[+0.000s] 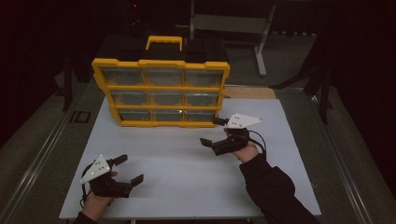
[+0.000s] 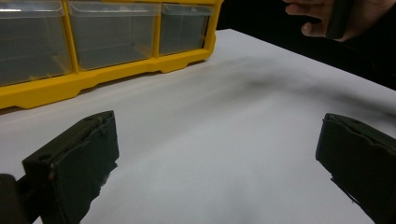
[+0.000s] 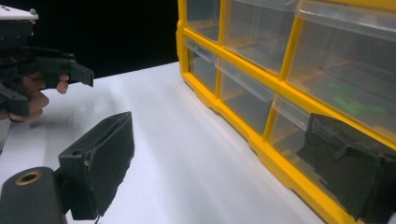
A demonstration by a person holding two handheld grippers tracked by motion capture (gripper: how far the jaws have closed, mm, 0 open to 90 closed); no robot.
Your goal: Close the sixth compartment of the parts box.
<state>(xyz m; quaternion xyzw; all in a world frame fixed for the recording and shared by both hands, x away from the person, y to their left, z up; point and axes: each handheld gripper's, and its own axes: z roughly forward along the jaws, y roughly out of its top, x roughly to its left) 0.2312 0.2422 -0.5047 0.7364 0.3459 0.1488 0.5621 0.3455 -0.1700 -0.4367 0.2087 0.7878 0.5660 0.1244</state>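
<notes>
Left gripper [image 1: 127,169] lowest in frame, bottom left of high view, jaws wide apart over bare white table [image 1: 187,172], clamping nothing. Yellow drawer organizer [image 1: 161,91] upper centre of frame, upright at table's far edge, nine clear drawers, yellow handle on top. Right gripper [image 1: 211,132] centre right, just beside organizer's lower right corner, jaws spread apart, empty; in right gripper view one jaw close against bottom-row drawer [image 3: 285,135], contact unclear.
</notes>
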